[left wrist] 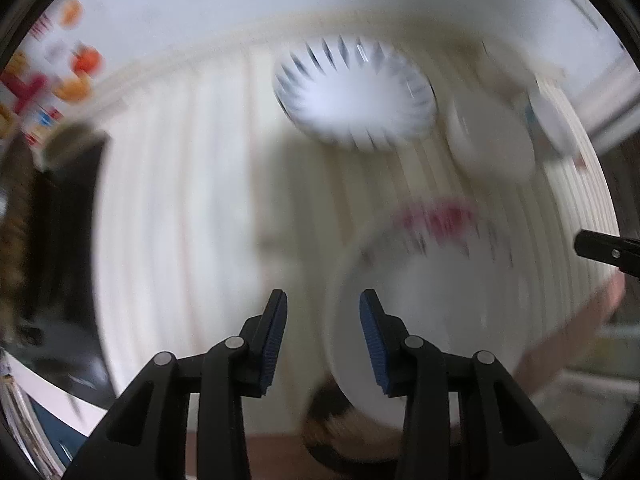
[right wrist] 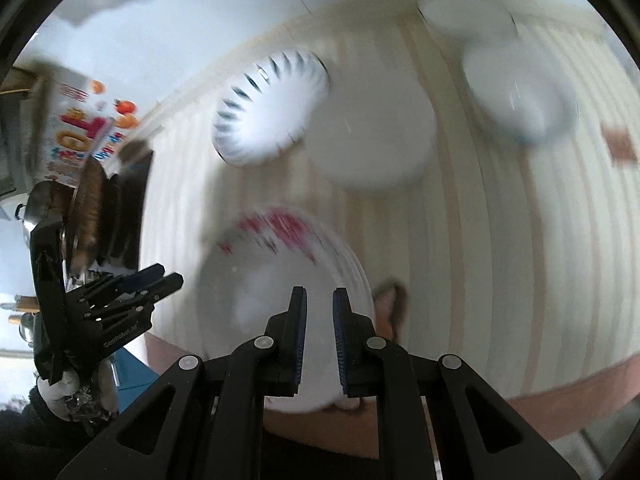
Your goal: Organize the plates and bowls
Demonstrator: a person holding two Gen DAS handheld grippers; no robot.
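Note:
Both views are motion-blurred. A white plate with a red pattern (left wrist: 432, 280) (right wrist: 280, 288) lies on the cream striped tablecloth (left wrist: 180, 200) (right wrist: 500, 260) near the front edge. My left gripper (left wrist: 323, 312) hangs above the plate's left rim, open, with nothing in it. My right gripper (right wrist: 320, 308) hovers over the plate's near part, fingers almost together and gripping nothing. Farther back sit a white bowl with blue radial stripes (left wrist: 352, 96) (right wrist: 272, 108), a plain white plate (left wrist: 488, 140) (right wrist: 372, 140) and a white bowl (right wrist: 520, 96).
A small white dish (right wrist: 468, 16) stands at the back. A colourful printed box (left wrist: 52, 80) (right wrist: 80, 128) and a dark object (right wrist: 120, 216) crowd the table's left end. A brown thing (left wrist: 340, 428) shows at the near edge, partly under the patterned plate.

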